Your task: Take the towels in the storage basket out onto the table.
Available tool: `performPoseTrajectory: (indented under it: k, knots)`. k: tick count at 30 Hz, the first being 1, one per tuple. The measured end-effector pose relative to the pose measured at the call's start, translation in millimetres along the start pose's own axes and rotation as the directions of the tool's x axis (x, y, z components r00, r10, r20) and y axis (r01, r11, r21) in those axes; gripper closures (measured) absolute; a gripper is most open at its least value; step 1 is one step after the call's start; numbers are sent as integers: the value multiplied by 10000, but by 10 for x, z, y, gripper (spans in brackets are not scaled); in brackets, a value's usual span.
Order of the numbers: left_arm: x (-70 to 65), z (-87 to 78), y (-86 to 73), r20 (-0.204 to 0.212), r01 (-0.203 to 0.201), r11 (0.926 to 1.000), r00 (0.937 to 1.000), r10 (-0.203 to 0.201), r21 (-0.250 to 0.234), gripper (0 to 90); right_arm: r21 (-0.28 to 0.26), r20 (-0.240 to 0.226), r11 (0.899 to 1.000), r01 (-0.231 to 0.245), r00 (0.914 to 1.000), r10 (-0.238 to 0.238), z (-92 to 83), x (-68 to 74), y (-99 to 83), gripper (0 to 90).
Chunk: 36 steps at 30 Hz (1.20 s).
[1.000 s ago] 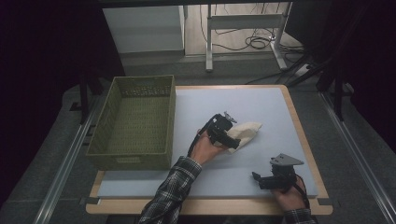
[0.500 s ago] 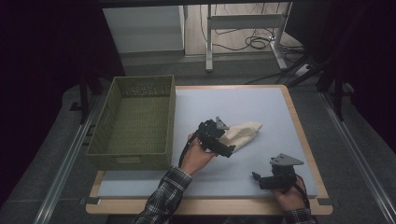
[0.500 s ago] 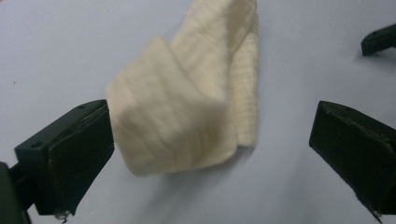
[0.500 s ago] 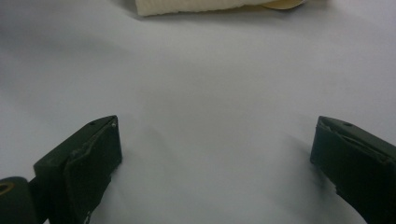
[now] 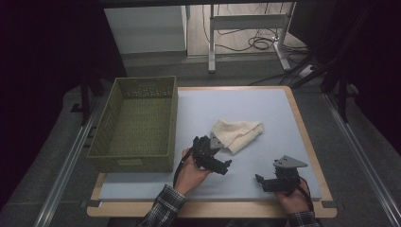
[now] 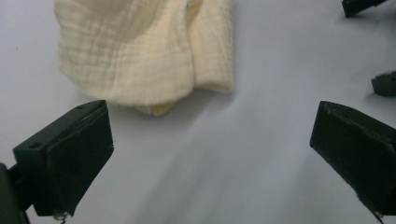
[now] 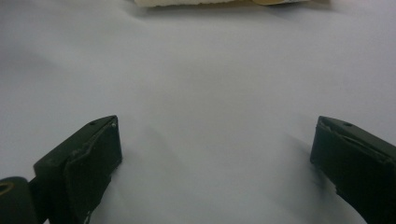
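A cream folded cloth lies on the blue-grey mat near its middle. My left gripper sits just in front of and left of the cloth, apart from it. Its jaws have just been opening and stand wide with nothing between them. In the left gripper view the cloth lies ahead of the open left gripper, beyond the left jaw. My right gripper rests low near the mat's front right, open and empty. The right gripper view has bare mat between the right gripper's jaws and the cloth's edge far ahead.
A green woven basket stands on the table's left side, nothing visible inside. The right gripper's fingertips appear at the upper right of the left gripper view. The wooden table edge borders the mat. Table legs and cables lie on the floor beyond.
My left gripper has drawn back from the cloth toward the person and to the left, leaving the cloth lying on the mat. The right gripper has stayed put.
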<state>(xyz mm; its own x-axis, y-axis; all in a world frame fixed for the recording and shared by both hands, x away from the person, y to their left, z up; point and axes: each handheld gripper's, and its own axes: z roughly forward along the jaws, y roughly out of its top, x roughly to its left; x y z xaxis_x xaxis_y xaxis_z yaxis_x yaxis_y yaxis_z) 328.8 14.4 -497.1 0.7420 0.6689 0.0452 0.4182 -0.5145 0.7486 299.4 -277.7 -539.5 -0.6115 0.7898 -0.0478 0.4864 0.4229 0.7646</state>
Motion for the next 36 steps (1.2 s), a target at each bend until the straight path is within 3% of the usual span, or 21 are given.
performPoseTrajectory:
  k: [18,31,36]
  knots:
    - [-158,-150,-615,-93,486,9988,9988,-485,77,0,-16,-4,10000,-9,10000,9,1,0,0,21]
    - [-228,-218,-840,-639,481,9985,9969,-465,247,0,-19,-14,10000,-28,10000,28,1,1,0,21]
    - [-207,-209,-853,-482,738,9970,9962,-728,212,0,-14,-19,10000,-26,10000,26,1,0,0,21]
